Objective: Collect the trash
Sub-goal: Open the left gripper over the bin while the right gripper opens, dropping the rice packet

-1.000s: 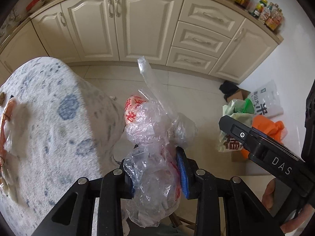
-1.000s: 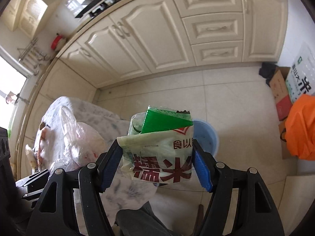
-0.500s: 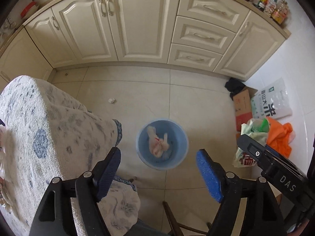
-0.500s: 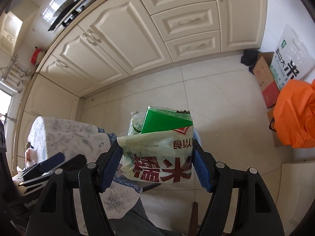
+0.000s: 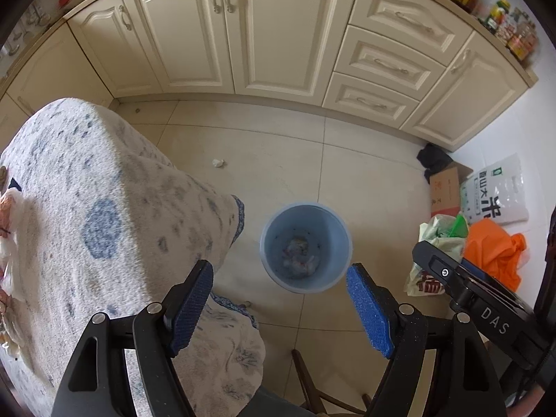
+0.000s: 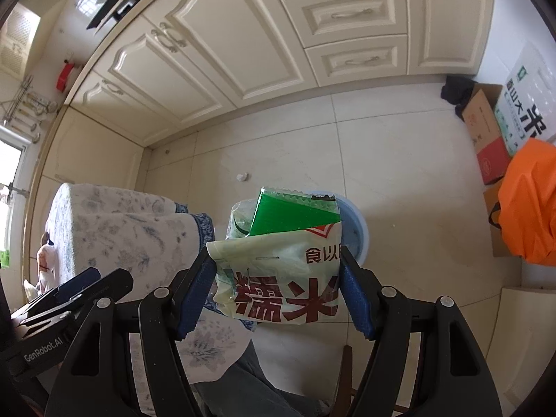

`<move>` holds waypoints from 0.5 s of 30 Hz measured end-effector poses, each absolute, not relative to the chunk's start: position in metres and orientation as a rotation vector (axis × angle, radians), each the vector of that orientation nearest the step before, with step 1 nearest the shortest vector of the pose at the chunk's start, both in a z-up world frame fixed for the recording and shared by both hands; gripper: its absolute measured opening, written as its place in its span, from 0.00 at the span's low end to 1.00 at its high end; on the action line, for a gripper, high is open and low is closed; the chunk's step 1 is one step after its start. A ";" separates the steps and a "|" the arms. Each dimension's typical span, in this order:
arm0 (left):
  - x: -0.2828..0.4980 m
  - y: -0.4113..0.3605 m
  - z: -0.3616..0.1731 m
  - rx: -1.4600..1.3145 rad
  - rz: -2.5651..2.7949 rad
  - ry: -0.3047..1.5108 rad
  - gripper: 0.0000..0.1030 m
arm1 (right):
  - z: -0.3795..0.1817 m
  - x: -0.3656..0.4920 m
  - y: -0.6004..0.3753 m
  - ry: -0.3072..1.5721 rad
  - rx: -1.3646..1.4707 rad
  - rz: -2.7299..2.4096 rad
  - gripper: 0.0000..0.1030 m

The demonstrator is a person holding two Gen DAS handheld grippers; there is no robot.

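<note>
Left wrist view: the left gripper [image 5: 279, 300] hung wide and empty directly above the blue bin [image 5: 305, 246], clear plastic inside. Right wrist view: the right gripper [image 6: 276, 290] clamped a rice bag [image 6: 278, 281], the bin just beyond, presumably for dropping.

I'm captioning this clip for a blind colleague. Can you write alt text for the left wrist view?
The open, empty left gripper hangs above a blue trash bin on the tiled kitchen floor, crumpled plastic trash at its bottom. A table under a blue-patterned cloth fills the left; at right, the right gripper holds a rice bag. Cream cabinets run behind.
</note>
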State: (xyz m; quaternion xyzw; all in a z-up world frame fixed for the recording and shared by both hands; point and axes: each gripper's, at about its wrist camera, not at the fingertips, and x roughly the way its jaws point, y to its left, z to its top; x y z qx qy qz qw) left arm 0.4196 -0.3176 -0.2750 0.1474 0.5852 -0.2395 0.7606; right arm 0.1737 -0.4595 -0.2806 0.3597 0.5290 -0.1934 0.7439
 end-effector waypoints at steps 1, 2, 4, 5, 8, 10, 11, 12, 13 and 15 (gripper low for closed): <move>0.416 -0.311 -0.274 0.316 -0.517 1.273 0.73 | -0.280 0.177 -0.458 1.162 0.787 -0.417 0.69; 0.417 -0.310 -0.274 0.311 -0.512 1.272 0.73 | -0.279 0.180 -0.456 1.162 0.791 -0.414 0.69; 0.414 -0.302 -0.271 0.300 -0.504 1.272 0.73 | -0.277 0.184 -0.454 1.164 0.794 -0.410 0.69; 0.414 -0.299 -0.270 0.293 -0.498 1.272 0.73 | -0.276 0.185 -0.453 1.165 0.788 -0.409 0.69; 0.413 -0.289 -0.268 0.278 -0.487 1.277 0.73 | -0.276 0.187 -0.449 1.172 0.779 -0.418 0.69; 0.412 -0.285 -0.266 0.271 -0.492 1.277 0.73 | -0.277 0.187 -0.448 1.183 0.784 -0.410 0.69; 0.412 -0.284 -0.264 0.270 -0.490 1.277 0.73 | -0.277 0.186 -0.447 1.185 0.788 -0.408 0.69; 0.412 -0.282 -0.262 0.268 -0.488 1.275 0.73 | -0.277 0.187 -0.447 1.187 0.791 -0.408 0.69; 0.412 -0.280 -0.261 0.267 -0.487 1.274 0.73 | -0.277 0.186 -0.446 1.190 0.791 -0.406 0.69; 0.410 -0.273 -0.258 0.262 -0.488 1.275 0.73 | -0.275 0.186 -0.445 1.190 0.789 -0.405 0.69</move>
